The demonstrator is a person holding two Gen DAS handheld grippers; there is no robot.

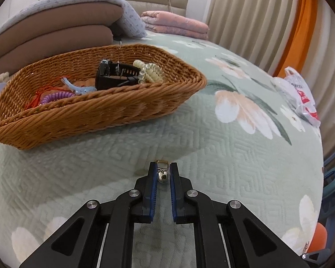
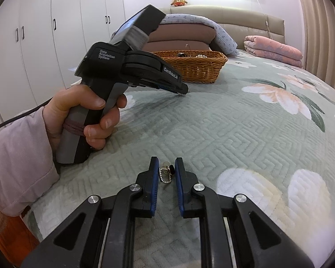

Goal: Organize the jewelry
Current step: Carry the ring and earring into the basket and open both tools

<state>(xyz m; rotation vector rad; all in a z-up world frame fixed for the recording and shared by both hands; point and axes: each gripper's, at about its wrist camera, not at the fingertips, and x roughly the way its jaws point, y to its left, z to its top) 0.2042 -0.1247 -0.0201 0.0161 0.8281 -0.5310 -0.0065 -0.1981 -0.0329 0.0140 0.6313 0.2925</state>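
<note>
While both claws rest low on the green floral bedspread (image 1: 212,122), the left claw (image 1: 163,174) is nearly closed, its blue pads pinching a small silver pendant with a gold loop (image 1: 162,174). Similarly narrowed, the right claw (image 2: 166,172) clamps a rhinestone-set ring with a dark stone (image 2: 166,172). Beyond them, the wicker basket (image 1: 100,111) sits on the bed, holding a black watch (image 1: 114,77), coiled hair ties (image 1: 148,72) and a blue clip (image 1: 78,88).

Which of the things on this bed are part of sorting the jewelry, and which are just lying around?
Job:
left gripper holding a ring
right gripper holding an earring
wicker basket

Lying about:
folded pink quilt
plastic bag
</note>
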